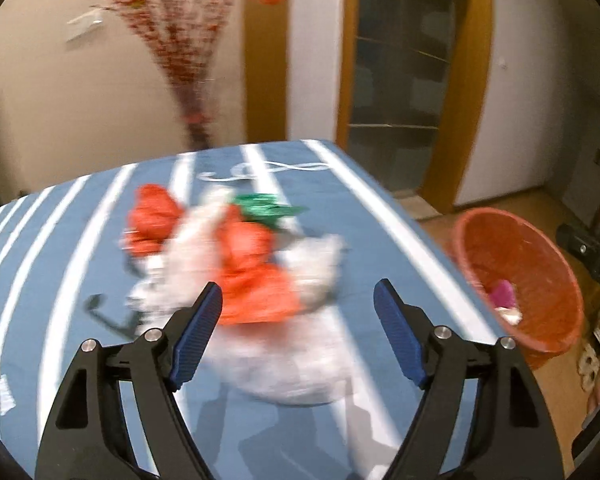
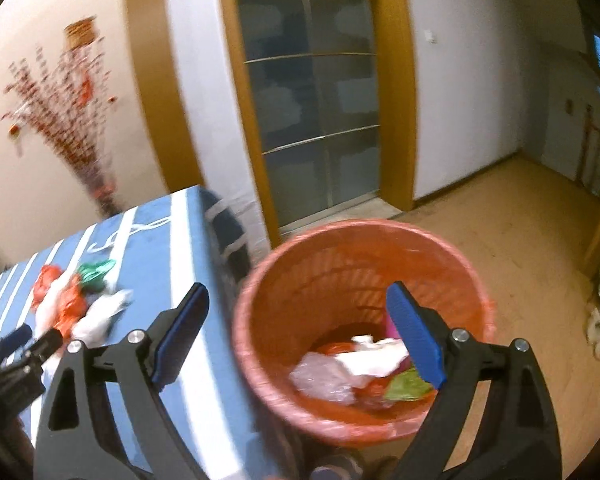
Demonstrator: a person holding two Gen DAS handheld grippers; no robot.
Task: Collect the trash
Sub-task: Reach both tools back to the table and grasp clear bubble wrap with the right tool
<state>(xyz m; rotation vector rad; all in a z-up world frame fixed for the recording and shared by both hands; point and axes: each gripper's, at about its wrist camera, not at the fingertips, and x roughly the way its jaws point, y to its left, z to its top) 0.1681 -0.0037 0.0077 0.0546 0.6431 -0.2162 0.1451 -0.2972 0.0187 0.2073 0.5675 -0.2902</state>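
Observation:
A heap of crumpled trash lies on the blue striped tablecloth [image 1: 52, 240]: orange wrappers [image 1: 252, 272], white plastic bags [image 1: 296, 360] and a green wrapper [image 1: 266, 208]. My left gripper [image 1: 298, 300] is open and empty, just above the near side of the heap. An orange trash basket [image 2: 284, 320] stands on the floor beside the table, with white, clear, green and pink trash [image 2: 360, 368] inside. My right gripper [image 2: 298, 308] is open and empty above the basket's mouth. The heap [image 2: 76, 304] and the left gripper [image 2: 28, 344] also show in the right wrist view.
The basket [image 1: 540, 280] stands to the right of the table's edge in the left wrist view. A red branch decoration [image 1: 188, 40] stands behind the table. A glass sliding door [image 2: 312, 100] with wooden frame lies beyond. Wooden floor [image 2: 520, 240] stretches to the right.

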